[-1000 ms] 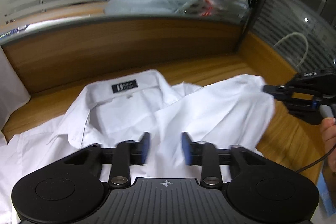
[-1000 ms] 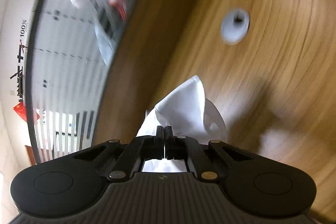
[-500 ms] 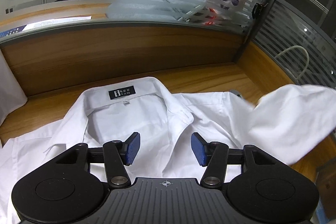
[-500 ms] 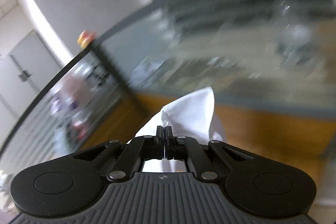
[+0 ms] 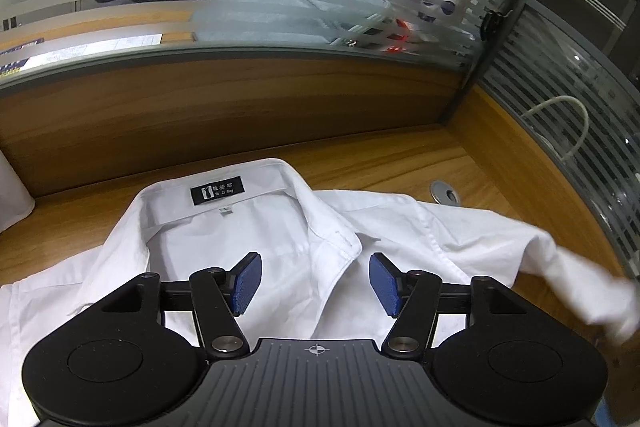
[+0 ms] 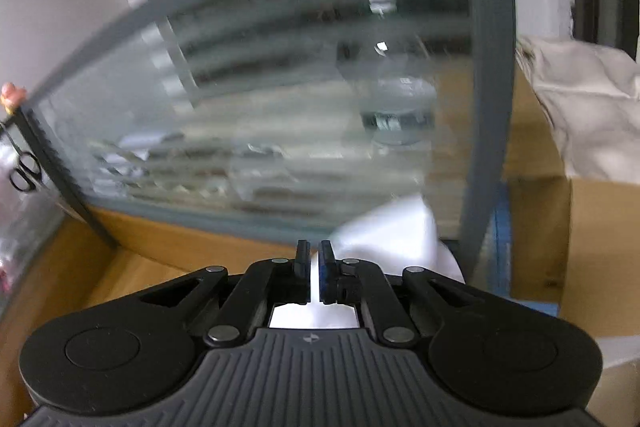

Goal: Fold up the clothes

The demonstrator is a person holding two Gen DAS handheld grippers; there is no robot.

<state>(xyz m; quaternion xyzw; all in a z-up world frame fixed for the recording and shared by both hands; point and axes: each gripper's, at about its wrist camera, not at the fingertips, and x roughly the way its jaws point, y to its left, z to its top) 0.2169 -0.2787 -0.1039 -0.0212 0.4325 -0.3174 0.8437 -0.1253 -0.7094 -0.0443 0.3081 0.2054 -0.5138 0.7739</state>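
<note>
A white collared shirt (image 5: 248, 235) lies face up on the wooden desk (image 5: 360, 167), collar and black neck label (image 5: 217, 190) toward the back. My left gripper (image 5: 315, 283) is open and empty, hovering just above the shirt's chest below the collar. The shirt's right sleeve (image 5: 568, 287) is stretched out to the right edge of the left wrist view and looks blurred. My right gripper (image 6: 314, 263) holds white sleeve fabric (image 6: 392, 239) between its nearly closed pads; a small gap shows between them.
A wooden back panel with striped frosted glass (image 5: 280, 7) runs behind the desk, and a glass partition (image 5: 560, 107) stands on the right. A cable grommet (image 5: 445, 191) sits in the desk near the sleeve. A cardboard box (image 6: 580, 227) with cloth on it stands at right.
The right gripper pulled the sleeve off the shirt's chest and out to the right, then its pads parted slightly. The left gripper's jaws opened wider and stayed over the chest.
</note>
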